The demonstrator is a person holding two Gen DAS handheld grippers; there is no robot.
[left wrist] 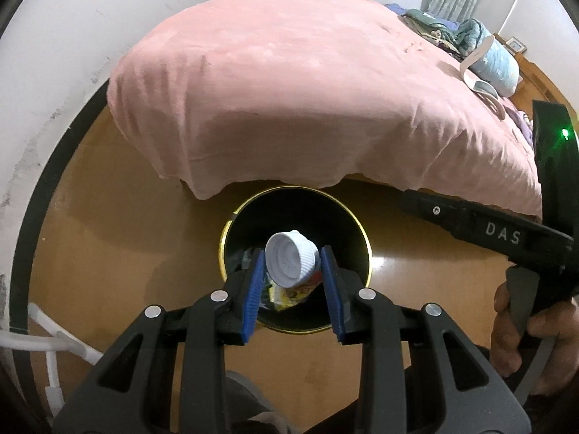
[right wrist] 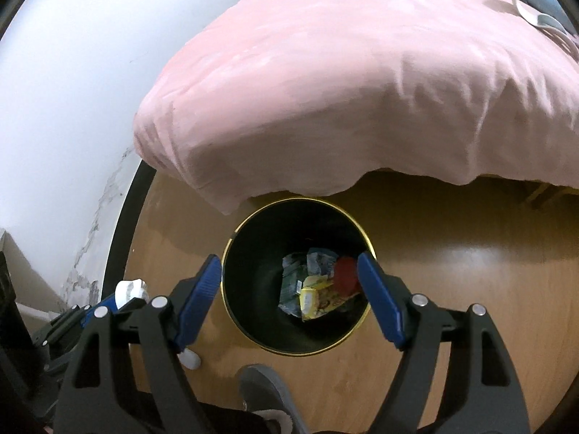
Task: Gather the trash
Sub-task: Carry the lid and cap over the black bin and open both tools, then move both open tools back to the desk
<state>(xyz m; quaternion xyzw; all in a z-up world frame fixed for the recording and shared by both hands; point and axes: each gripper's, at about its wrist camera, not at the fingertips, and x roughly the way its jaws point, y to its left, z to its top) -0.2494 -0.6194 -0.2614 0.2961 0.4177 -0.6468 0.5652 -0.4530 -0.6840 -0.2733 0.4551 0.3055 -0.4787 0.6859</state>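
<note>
A black trash bin with a gold rim (left wrist: 356,224) (right wrist: 231,238) stands on the wooden floor by the bed. It holds wrappers (right wrist: 318,300) and a red cap (right wrist: 345,275). My left gripper (left wrist: 291,264) is shut on a white bottle cap (left wrist: 291,262), held above the bin's opening. My right gripper (right wrist: 289,282) is open and empty, fingers spread above the bin. Its black body (left wrist: 506,231) shows at the right of the left wrist view. The left gripper and cap (right wrist: 132,291) show at the lower left of the right wrist view.
A bed with a pink cover (left wrist: 307,90) (right wrist: 362,90) overhangs the bin's far side. Clothes and a bag (left wrist: 495,61) lie on the bed's far end. A white wall (left wrist: 54,54) is at the left, with a white cable (left wrist: 47,343). A grey slipper (right wrist: 267,390) is below.
</note>
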